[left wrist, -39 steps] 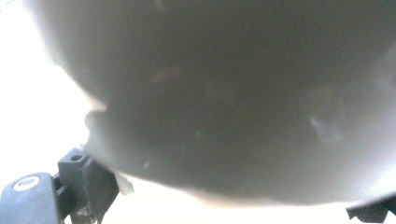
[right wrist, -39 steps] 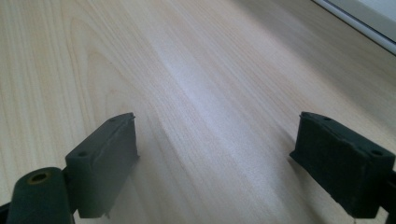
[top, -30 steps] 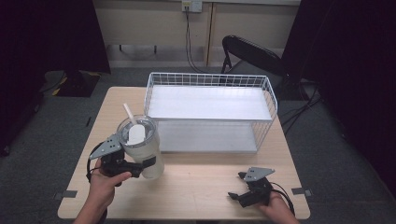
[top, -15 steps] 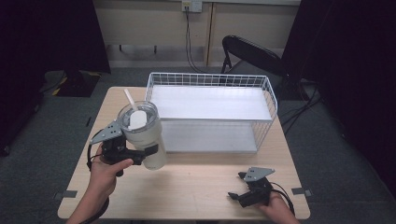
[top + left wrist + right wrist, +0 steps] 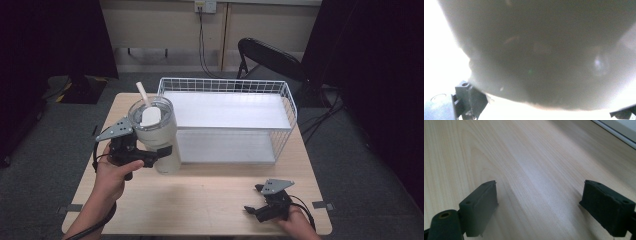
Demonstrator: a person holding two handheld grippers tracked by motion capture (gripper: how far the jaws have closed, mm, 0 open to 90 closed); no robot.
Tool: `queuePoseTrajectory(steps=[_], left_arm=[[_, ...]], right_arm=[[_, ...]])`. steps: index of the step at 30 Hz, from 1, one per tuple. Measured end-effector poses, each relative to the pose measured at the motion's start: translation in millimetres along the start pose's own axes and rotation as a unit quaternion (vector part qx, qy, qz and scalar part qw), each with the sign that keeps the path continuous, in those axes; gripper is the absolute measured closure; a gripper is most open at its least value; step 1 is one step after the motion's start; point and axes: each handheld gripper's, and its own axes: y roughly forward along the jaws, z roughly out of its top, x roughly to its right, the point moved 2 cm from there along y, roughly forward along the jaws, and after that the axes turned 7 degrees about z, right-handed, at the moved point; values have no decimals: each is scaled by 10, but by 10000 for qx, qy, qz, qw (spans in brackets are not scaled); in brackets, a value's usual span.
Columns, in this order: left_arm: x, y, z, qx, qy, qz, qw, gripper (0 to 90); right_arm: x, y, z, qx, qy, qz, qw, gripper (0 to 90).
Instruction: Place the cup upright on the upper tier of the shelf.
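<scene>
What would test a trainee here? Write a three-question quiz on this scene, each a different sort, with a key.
1. True or false: the left hand-held gripper grips the cream tumbler.
2. What sticks out of the tumbler's lid? A) straw B) spoon C) brush
3. Fill in: the right hand-held gripper, jaws apart, holds ____.

Key: 1 true; 2 A; 3 nothing. The white wire basket sits at the far side of the wooden table.
</scene>
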Motion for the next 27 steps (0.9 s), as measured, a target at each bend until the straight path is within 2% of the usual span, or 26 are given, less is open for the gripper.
queuePoseTrajectory(steps=[8,13,20,27], left_arm=[[22,34,205,17,129,-29,9999,96],[55,61,329,26,117,-74,9999,96],[99,90,490,33,295,-107,9995,96],[119,122,642,18,297,-117,9995,97]], right_arm=[[0,0,0,0,0,0,10000,125],[0,0,0,-1,0,0,10000,126],[0,0,0,-1,-1,0,10000,125],[0,0,0,0,-1,-1,10000,125]])
